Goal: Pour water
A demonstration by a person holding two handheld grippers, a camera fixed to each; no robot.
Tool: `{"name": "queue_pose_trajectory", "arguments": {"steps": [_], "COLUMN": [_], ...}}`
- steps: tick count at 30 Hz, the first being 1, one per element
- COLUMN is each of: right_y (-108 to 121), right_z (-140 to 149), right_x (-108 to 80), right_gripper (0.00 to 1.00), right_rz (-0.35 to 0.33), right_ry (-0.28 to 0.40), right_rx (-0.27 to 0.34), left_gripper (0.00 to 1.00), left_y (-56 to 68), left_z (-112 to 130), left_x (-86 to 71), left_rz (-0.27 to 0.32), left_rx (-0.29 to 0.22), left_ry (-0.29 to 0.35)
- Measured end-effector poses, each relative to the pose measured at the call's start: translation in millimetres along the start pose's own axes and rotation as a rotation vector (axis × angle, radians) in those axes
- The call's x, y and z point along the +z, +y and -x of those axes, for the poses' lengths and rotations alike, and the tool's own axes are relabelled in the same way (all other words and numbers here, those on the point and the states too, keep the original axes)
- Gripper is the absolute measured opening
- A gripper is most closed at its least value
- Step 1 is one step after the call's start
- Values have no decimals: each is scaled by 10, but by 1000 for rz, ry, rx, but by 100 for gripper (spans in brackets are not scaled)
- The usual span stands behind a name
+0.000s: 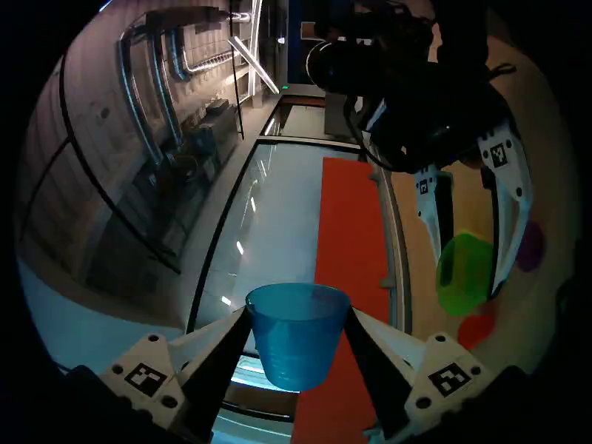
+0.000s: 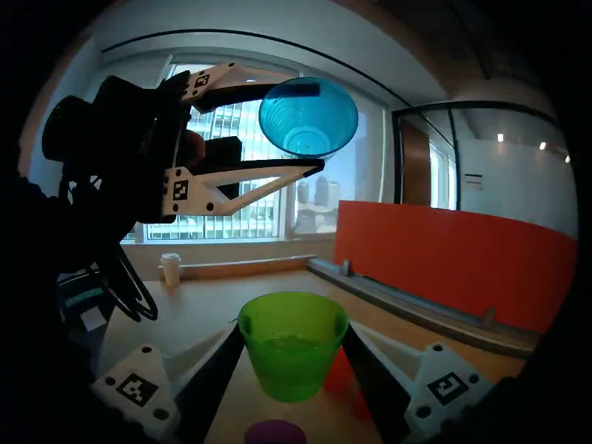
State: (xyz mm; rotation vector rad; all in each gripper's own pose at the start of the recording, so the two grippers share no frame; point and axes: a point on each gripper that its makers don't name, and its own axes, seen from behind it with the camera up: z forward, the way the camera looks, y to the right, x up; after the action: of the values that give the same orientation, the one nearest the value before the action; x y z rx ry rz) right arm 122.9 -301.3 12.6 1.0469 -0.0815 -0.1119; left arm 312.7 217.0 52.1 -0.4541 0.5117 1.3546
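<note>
left gripper [image 1: 297,320] clamps a translucent blue plastic cup [image 1: 297,348], tipped to pour toward the upright translucent green plastic cup [image 2: 294,359] clamped in the right gripper [image 2: 293,329].

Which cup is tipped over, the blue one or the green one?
The blue cup: its mouth points sideways, while the green cup sits upright.

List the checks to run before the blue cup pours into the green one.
1. Left tool clamps blue cup on both sides: ok.
2. Right tool clamps green cup, upright: ok.
3. Blue cup tipped on its side, higher than green cup: ok.
4. Blue cup's lip directly over green cup's mouth: cannot tell.
5. Water left in blue cup: cannot tell.
6. Table by green cup bare: not ok, purple item and red item lie there.
</note>
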Motion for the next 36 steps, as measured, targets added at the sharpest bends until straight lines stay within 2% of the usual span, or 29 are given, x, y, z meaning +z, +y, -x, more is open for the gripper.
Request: {"name": "queue_pose_trajectory", "arguments": {"steps": [7, 16, 23, 36], "right_y": [21, 48, 66, 69], "right_z": [-8, -79, -97, -129], "right_x": [-23, -56, -88, -95], "right_gripper": [90, 90, 90, 91], "right_rz": [5, 17, 24, 28], "right_ry": [9, 28, 33, 37], "right_rx": [0, 5, 4, 3], "left_gripper": [87, 87, 87, 87], "left_y": [17, -3, -40, -93], "left_z": [45, 244, 421, 568], "left_x": [17, 57, 55, 16], "left_rz": [4, -13, -27, -14], "left_rx": [-156, -399, -623, -1043], "left_ry": [0, -31, -58, -32]}}
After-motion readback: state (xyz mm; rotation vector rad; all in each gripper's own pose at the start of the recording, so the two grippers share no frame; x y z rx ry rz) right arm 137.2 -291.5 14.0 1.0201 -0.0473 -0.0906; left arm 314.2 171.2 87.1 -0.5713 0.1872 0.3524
